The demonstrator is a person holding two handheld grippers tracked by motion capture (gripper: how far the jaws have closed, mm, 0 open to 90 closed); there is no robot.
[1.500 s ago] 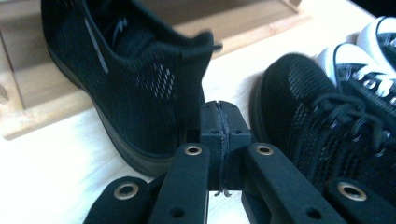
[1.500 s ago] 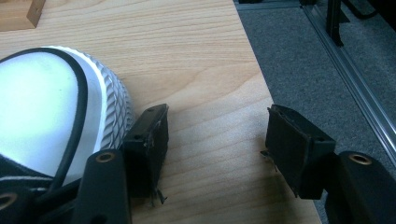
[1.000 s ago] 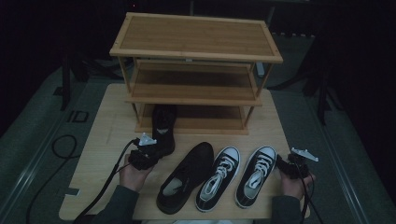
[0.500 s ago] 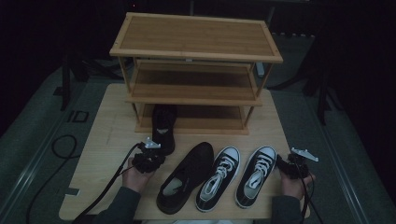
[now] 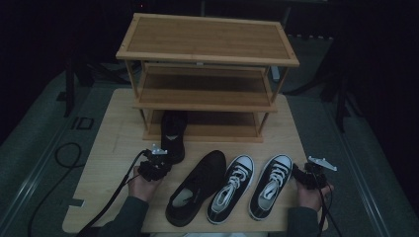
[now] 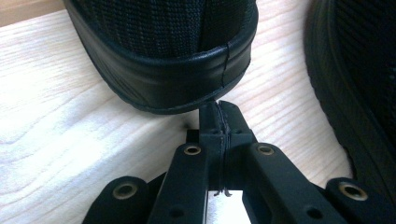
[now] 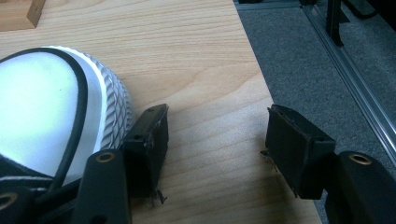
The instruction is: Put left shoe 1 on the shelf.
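- Black slip-on shoe (image 5: 173, 134) lies on the pale wooden surface (image 5: 106, 148), its toe under the lowest tier of a bamboo shoe rack (image 5: 207, 54) and its heel toward the person.
- Left gripper (image 5: 159, 159) sits just behind that heel, held in the person's left hand (image 5: 141, 183); a cable (image 5: 113, 197) trails from it toward the near edge.
- Seen from the left gripper view, its jaws are pressed together with nothing between them, the tips right at the shoe's (image 6: 163, 56) glossy heel rim; whether they touch it cannot be told.
- Second black shoe (image 5: 195, 190) lies at an angle just right of the left gripper, opening up, and its dark side (image 6: 359, 93) shows at the right edge of the left gripper view.
- Two black-and-white laced sneakers (image 5: 231, 187) (image 5: 271, 185) lie side by side to the right of it, toes toward the rack.
- Right gripper (image 5: 304, 175) rests beside the outer sneaker near the surface's right edge, in the person's right hand (image 5: 311, 195).
- Its jaws stand wide apart and empty over bare wood in the right gripper view, the left one just beside the sneaker's white rubber toe cap (image 7: 51, 121).
- Grey carpeted floor (image 7: 299, 60) lies beyond the surface's edge.
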